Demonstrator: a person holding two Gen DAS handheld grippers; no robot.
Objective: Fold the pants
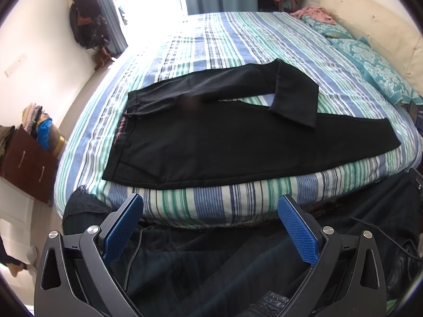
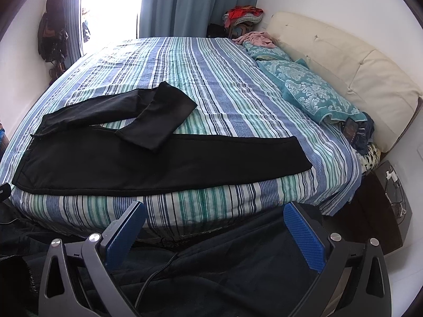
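Your 2 grippers hang wide open and empty short of the bed, with the pants spread along its near edge.

In your left wrist view, the left gripper (image 1: 210, 227) has its blue pads (image 1: 297, 229) spread wide with nothing between them, held off the near side of the striped bed (image 1: 211, 37); the black pants (image 1: 211, 142) lie flat beyond, waistband at the left, 1 leg running right along the near edge, the other bent back so its cuff lies over that leg. In your right wrist view, the right gripper (image 2: 214, 228) is equally wide and grips nothing, and the pants (image 2: 148, 161) sit far left of it, near the bed's (image 2: 211, 60) edge, with teal pillows (image 2: 312, 92) far right against the cream headboard (image 2: 351, 68).
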